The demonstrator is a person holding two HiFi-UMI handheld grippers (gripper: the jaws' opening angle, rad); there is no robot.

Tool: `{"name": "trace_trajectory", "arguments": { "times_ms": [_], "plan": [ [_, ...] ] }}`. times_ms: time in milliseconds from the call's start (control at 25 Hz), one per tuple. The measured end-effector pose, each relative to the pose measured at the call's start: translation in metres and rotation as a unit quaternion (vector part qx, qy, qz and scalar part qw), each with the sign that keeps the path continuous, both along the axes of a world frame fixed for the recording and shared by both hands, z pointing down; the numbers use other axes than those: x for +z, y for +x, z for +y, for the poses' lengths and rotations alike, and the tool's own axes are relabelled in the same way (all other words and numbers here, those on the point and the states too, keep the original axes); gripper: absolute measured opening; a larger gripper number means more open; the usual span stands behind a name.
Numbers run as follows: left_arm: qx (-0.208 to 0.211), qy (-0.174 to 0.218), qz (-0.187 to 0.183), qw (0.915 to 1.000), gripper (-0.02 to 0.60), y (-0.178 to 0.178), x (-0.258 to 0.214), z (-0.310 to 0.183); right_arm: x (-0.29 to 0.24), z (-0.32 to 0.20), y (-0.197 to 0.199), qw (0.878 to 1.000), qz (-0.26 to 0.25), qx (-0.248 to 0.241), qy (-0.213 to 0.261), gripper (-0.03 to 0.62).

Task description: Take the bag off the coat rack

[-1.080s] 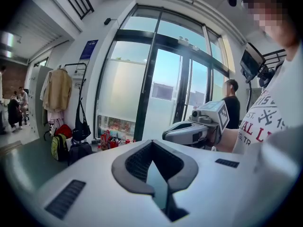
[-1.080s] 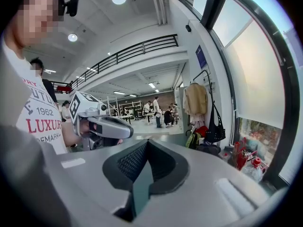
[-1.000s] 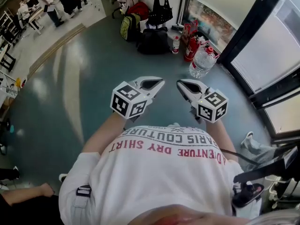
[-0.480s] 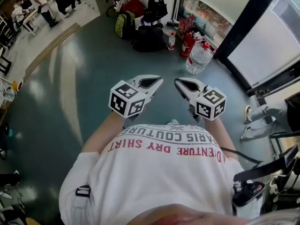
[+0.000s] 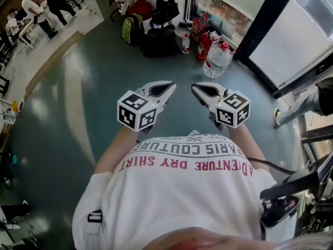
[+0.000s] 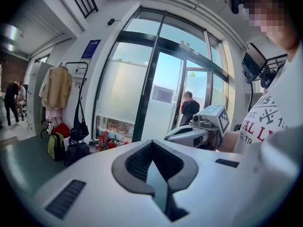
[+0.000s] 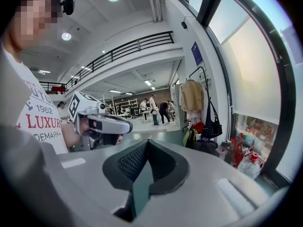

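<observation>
Item: black handbag (image 5: 165, 10), hanging by its long straps from the black coat rack (image 6: 75, 63) at the far wall, left of the big window; a beige coat (image 6: 57, 86) hangs on the same rack to its left. The handbag is well apart from both grippers, across a stretch of open grey-green floor (image 5: 78, 113), and nothing touches it. Left gripper (image 5: 170, 86): held near the person's chest, jaws pressed together, nothing between them; its own view shows the dark pads (image 6: 128, 167) meeting at the tips. Right gripper (image 5: 193, 87): just beside the left, pointing the same way, pads (image 7: 163, 167) likewise closed tip to tip on nothing. Containers on the floor under the rack: a green and black backpack (image 5: 127, 29), a red bag (image 5: 139, 7) behind it, and a black bag (image 5: 158, 40) right of the backpack, directly under the handbag; what any of them holds cannot be seen, and the same goes for the handbag. To the right of these: a small bottle (image 5: 186, 43), red fire extinguishers (image 5: 203, 43), and a large clear water jug (image 5: 217, 59) with a red cap; how full it is cannot be told. Cut off or unclear: the rack's foot is hidden behind the bags; people at tables at the far left are small and indistinct; a person's leg (image 5: 299, 104) enters from the right edge; another person (image 6: 189, 109) stands beyond the glass.
</observation>
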State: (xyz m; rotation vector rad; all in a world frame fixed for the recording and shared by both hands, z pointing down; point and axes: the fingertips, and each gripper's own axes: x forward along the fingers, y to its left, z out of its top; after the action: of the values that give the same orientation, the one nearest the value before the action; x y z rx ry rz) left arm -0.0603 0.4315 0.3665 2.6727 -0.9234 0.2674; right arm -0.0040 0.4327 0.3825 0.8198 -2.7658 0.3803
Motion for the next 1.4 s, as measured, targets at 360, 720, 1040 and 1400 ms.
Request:
{"name": "trace_trajectory", "arguments": {
  "times_ms": [360,720,1040,1400],
  "plan": [
    [-0.006,-0.013,0.001,0.9999,0.002,0.015,0.006,-0.061,0.004,-0.063,0.018,1.000,-0.007,0.002,-0.009,0.002],
    [-0.021,-0.035,-0.010,0.9991,0.002,0.045,0.029,-0.194,0.027,-0.202,0.054,0.999,-0.028,0.011,-0.030,0.002],
    [0.002,-0.038,-0.027,0.9989,0.003,0.106,0.040,-0.384,0.039,-0.401,0.113,0.999,-0.024,0.013,-0.039,0.002],
    [-0.043,-0.016,-0.027,0.9986,0.002,0.106,0.027,-0.536,0.026,-0.555,0.125,0.999,-0.024,-0.014,-0.017,0.002]
  ]
}}
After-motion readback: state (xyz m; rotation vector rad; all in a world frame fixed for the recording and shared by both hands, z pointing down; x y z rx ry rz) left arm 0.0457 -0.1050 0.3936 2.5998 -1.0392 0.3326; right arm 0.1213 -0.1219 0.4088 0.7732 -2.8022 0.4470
